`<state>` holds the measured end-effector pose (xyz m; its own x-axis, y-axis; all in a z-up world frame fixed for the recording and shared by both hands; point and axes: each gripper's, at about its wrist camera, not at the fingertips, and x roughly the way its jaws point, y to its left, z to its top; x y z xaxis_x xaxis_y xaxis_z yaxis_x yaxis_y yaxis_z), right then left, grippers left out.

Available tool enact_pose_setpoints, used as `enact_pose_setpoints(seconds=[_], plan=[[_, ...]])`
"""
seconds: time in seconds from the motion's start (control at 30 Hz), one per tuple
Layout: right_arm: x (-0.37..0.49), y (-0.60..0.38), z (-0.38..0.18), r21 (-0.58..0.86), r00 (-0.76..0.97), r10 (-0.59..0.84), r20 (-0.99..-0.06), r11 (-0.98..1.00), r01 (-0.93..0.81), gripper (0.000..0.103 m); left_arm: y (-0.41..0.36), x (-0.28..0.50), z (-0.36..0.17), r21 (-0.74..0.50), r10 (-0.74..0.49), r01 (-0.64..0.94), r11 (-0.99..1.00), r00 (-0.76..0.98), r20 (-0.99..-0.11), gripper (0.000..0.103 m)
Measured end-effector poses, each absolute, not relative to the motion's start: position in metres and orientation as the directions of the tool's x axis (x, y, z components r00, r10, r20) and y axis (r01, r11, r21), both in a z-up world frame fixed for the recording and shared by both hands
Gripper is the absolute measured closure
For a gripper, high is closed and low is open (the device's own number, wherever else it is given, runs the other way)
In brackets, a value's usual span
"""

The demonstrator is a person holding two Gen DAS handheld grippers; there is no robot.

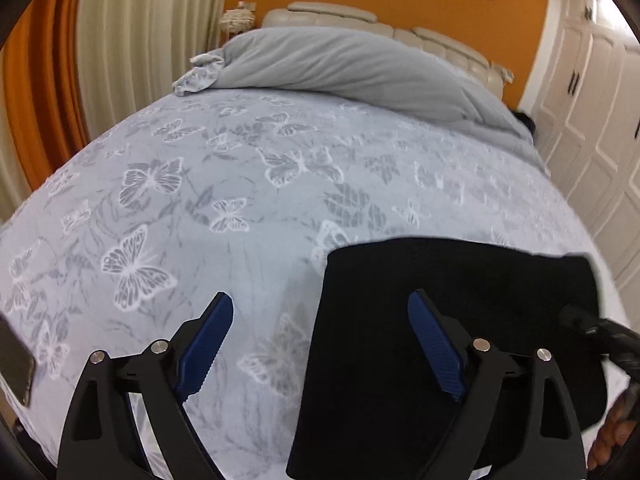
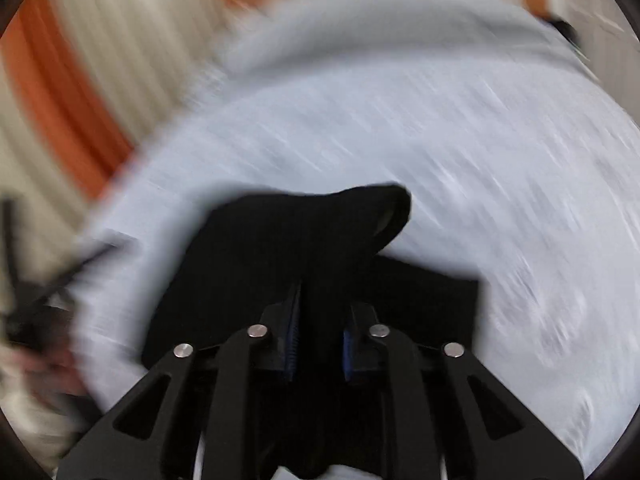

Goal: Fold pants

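While our left gripper gapes empty, our right gripper pinches the soft black pants over butterfly-patterned bedding.

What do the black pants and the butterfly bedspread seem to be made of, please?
Black pants: soft matte fabric, probably knit or cotton; it drapes limply and shows no sheen. Butterfly bedspread: woven-looking pale blue textile with lighter butterfly motifs and a slight sheen, maybe jacquard.

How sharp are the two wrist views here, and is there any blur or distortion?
Left wrist view: sharp, the butterfly print on the bedspread is crisp, with fisheye bulging and dark corners. Right wrist view: heavy motion smear over the bedspread; only the right gripper and the black pants stay readable.
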<state>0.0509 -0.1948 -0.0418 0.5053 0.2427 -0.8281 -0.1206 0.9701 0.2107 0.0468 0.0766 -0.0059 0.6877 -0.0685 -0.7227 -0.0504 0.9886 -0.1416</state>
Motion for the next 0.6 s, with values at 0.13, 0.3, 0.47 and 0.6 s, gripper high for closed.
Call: enact_pose_setpoints(seconds=[0.13,0.3,0.47,0.6], plan=[[0.046,-0.223,-0.043,0.304,0.512,0.285,-0.81,0.951,-0.048,0.078,0.054,0.056,-0.031,-0.1,-0.078,-0.003,0.995,0.608,-0.79,0.016],[0.026,-0.215,0.006,0.318,0.637,0.326,-0.699,0.939,-0.132,0.076,0.026,0.049,-0.036,-0.115,-0.128,0.06,0.992,0.591,-0.796,0.016],[0.047,-0.183,-0.055,0.194,0.454,0.257,-0.853,0.964,-0.181,0.08,0.001,0.038,-0.047,-0.058,-0.122,0.127,0.99,0.579,-0.806,0.016],[0.048,-0.204,-0.049,0.264,0.501,0.291,-0.815,0.956,-0.126,0.077,-0.007,0.033,-0.056,0.042,-0.063,0.164,0.986,0.587,-0.807,0.016]])
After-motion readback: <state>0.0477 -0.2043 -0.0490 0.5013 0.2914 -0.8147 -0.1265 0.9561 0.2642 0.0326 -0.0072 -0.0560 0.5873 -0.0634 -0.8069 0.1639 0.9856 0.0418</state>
